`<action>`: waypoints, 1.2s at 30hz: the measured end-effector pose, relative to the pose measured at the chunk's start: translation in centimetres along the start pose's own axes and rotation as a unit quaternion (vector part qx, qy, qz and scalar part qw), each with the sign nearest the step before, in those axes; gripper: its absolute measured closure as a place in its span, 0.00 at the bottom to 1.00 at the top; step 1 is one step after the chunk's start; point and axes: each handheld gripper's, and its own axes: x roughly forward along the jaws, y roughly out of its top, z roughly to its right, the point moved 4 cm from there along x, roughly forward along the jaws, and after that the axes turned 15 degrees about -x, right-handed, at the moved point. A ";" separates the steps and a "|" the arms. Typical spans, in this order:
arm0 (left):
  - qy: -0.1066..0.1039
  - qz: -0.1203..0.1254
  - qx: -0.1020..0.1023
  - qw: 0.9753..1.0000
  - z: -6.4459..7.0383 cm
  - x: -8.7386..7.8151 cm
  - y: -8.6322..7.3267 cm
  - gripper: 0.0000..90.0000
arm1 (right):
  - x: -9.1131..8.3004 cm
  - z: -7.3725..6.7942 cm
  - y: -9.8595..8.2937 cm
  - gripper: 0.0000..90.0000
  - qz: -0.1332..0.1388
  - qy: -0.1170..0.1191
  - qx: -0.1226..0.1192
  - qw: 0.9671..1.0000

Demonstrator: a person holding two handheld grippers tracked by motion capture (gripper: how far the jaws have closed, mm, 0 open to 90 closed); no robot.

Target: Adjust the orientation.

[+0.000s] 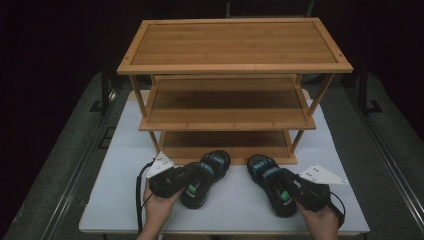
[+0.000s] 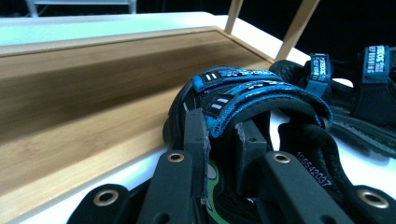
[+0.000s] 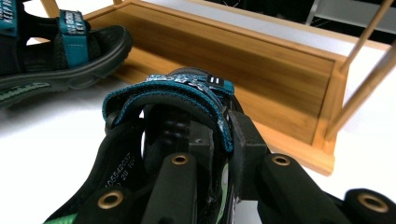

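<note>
left sandal (image 1: pixel 205 176) and right sandal (image 1: pixel 272 182) both lie on the white table (image 1: pixel 115 200) just in front of the bamboo shoe rack (image 1: pixel 227 125), toes toward its bottom shelf. left gripper (image 1: pixel 181 180) jaws nearly closed on the left sandal's rear strap; right gripper (image 1: pixel 294 189) likewise pinching the right sandal's strap. judgement: grasps made, lifting and shelving both not yet done; all shelves bare.

I am facing a three-tier bamboo rack (image 1: pixel 235 45) standing on a white surface (image 1: pixel 120 175); darkness is surrounding everything beyond.
</note>
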 end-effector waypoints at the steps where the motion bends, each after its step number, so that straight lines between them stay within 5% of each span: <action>1: 0.002 0.003 -0.002 1.000 -0.1 0.2 0.1 0.87 | 0.2 0.0 0.1 0.89 0.000 0.000 -0.002 1.000; 14: 0.038 0.018 -0.003 0.999 -0.2 2.8 0.8 0.87 | 3.5 0.6 2.2 0.89 0.012 -0.030 -0.019 0.999; 24: 0.064 0.031 -0.002 0.997 -0.6 4.0 1.3 0.87 | 5.6 0.5 3.3 0.89 0.017 -0.027 -0.025 0.999; 36: 0.071 0.030 -0.011 0.997 -0.7 5.3 1.2 0.87 | 7.3 0.4 3.4 0.89 0.019 -0.027 -0.011 0.999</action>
